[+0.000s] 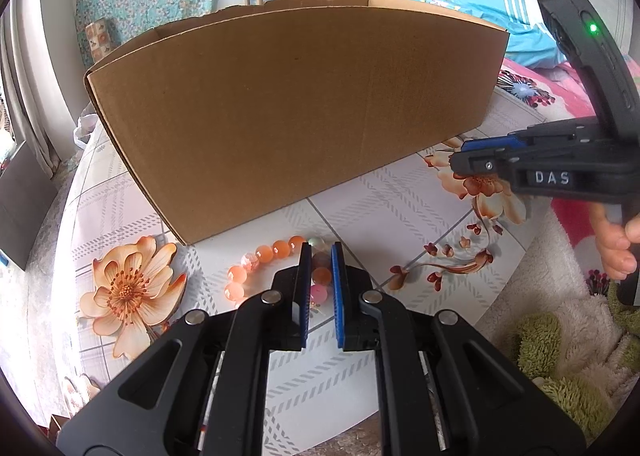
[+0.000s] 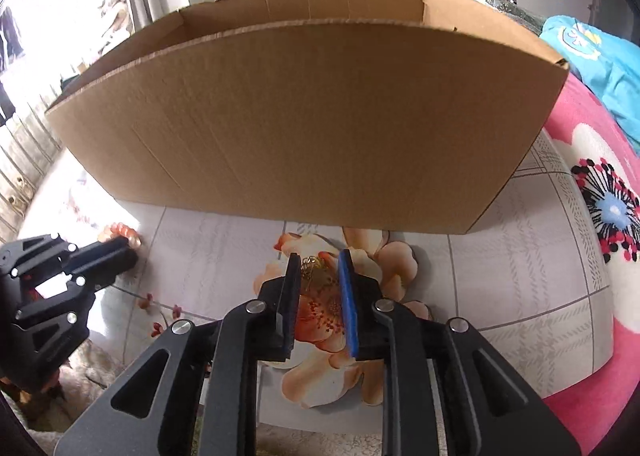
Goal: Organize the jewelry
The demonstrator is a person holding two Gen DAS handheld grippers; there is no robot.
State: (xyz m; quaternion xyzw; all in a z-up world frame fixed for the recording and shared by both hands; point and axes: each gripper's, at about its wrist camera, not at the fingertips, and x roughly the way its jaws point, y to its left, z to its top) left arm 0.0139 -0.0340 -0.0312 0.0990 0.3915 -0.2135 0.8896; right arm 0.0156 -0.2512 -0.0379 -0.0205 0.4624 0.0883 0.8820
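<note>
Orange bead bracelet (image 1: 264, 260) in left claw (image 1: 321, 252)

1. You work over a table (image 2: 520, 256) covered in a pale checked cloth printed with orange flowers.
2. A tall open cardboard box (image 2: 304, 115) stands on its far part.
3. A string of orange beads (image 1: 260, 260) lies near the box's left corner.
4. A small gold piece (image 2: 316, 268) lies on the printed flower, further right.
</note>
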